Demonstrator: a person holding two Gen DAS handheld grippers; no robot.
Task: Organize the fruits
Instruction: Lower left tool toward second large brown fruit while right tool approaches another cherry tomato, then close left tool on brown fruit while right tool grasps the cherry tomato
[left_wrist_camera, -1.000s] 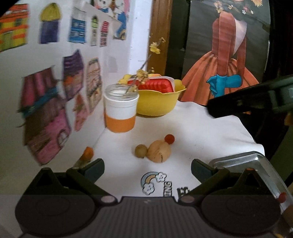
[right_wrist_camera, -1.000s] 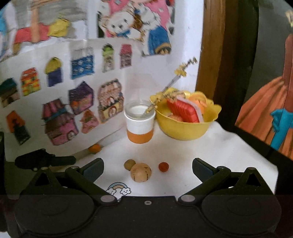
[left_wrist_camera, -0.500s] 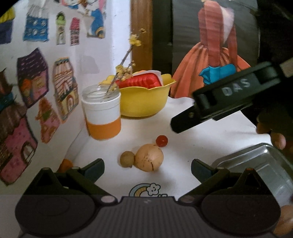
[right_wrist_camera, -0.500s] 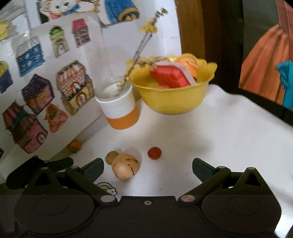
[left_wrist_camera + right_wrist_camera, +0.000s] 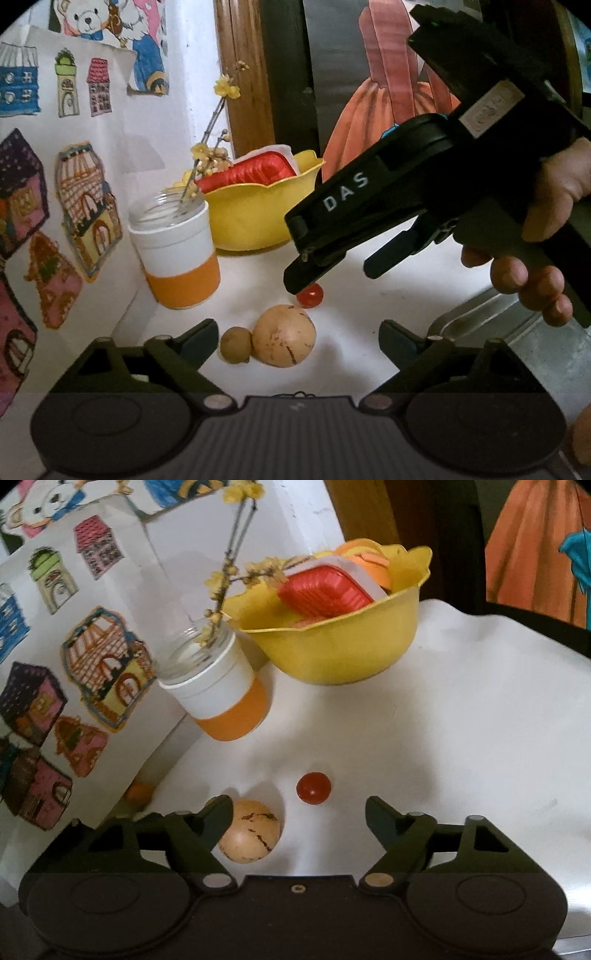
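Right wrist: red fruit [image 5: 313, 788] (small) ahead between open gripper [image 5: 299, 818] fingers.

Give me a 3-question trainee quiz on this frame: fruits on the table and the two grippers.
1. True or false: the right gripper is shut on the red cherry tomato.
2. Multiple choice: what touches the large tan fruit? A) the cherry tomato B) the small brown fruit C) the yellow bowl
3. Fill in: the twig with yellow blossoms stands in the ___.

Key:
1. False. Its jaws are open, the tomato lies loose on the white table just ahead of them.
2. B. In the left wrist view they sit side by side, ahead of the open left gripper.
3. White and orange jar.
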